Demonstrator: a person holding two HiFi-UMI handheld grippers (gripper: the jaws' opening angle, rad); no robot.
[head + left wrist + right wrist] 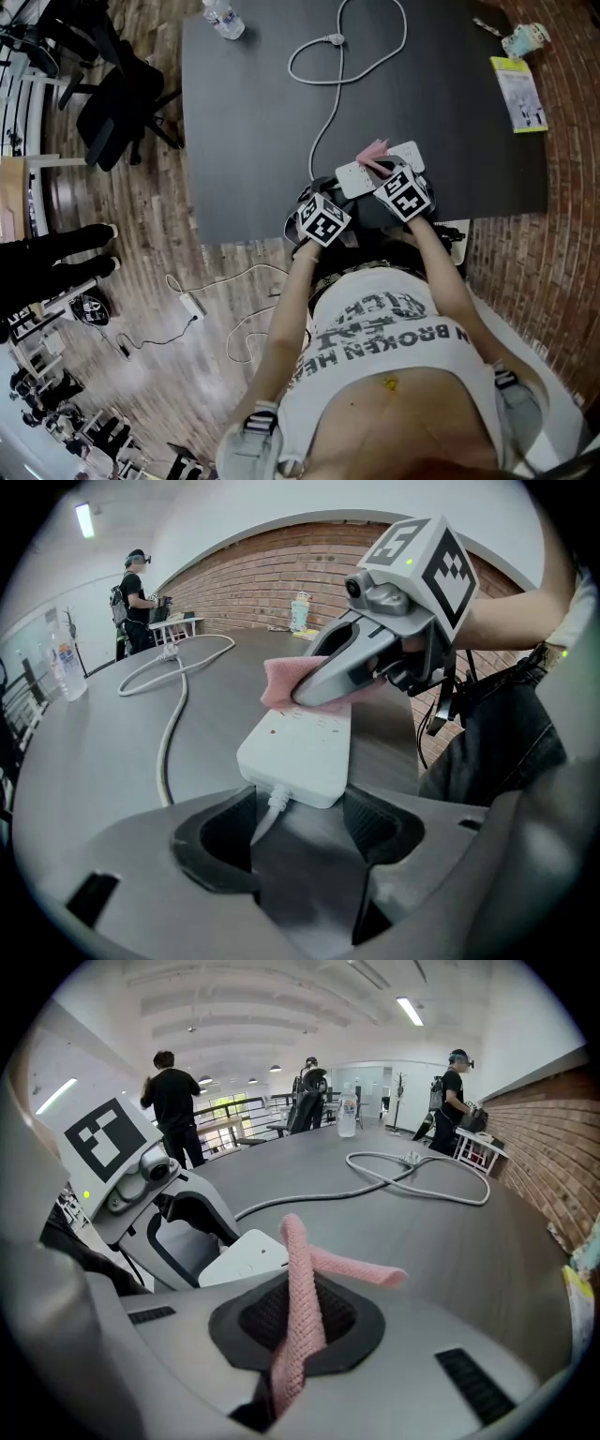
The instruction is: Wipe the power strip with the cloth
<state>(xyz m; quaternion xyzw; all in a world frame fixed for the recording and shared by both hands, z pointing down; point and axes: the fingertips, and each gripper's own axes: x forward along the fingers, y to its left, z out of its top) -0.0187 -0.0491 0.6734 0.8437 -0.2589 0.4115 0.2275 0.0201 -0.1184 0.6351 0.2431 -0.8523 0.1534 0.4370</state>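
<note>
Left gripper (298, 810) has its fingers set wide, pressed to either side of the cord end of the power strip (302, 742), which lies at the surface's (253, 112) near edge. Right gripper (298, 1297) has its fingers pinched tight on the pink cloth (302, 1283), and the cloth's free end is down on the strip's far end.

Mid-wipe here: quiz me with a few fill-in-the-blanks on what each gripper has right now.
The right gripper is shut on a ___ cloth.
The cloth rests on the power strip, whose casing is ___.
The power strip's cord end sits between the jaws of the ___.
Missing words: pink; white; left gripper.
</note>
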